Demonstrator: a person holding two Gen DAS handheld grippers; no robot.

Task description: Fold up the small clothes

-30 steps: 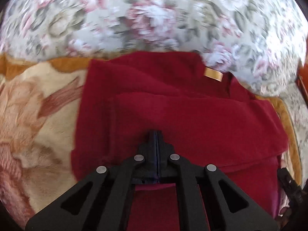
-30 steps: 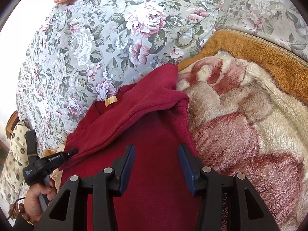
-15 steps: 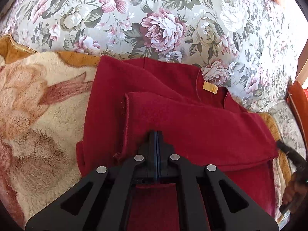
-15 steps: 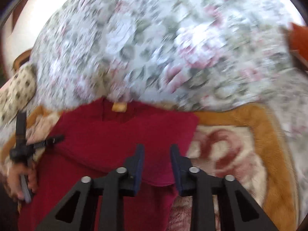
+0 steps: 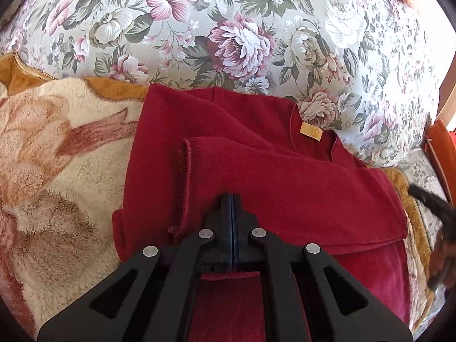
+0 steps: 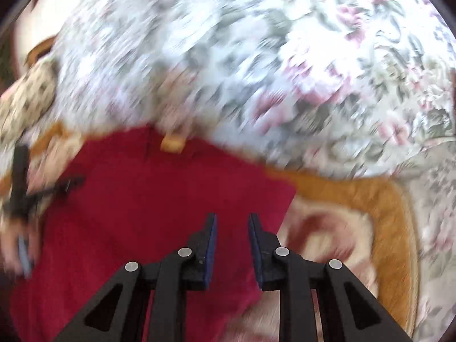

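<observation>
Now: right jaws narrowed, sleeve folded

Since prior frame right gripper (image 6: 231, 222) jaws have been closing, nothing btwn them, above red sweater (image 5: 285, 176); left gripper (image 5: 231, 199) fully closed over sleeve; floral sheet (image 5: 228, 28) beyond fingertips; fleece blanket (image 5: 57, 171) left.

My left gripper (image 5: 232, 199) is pinched fully closed with nothing between its pads, tilted down over the sweater (image 5: 285, 188). My right gripper (image 6: 231, 222) hangs tilted down above the sweater's right edge; its jaws have just been closing, a narrow gap remains, nothing in it. My left hand (image 6: 14, 245) grips the left handle at the sweater's left side.
</observation>
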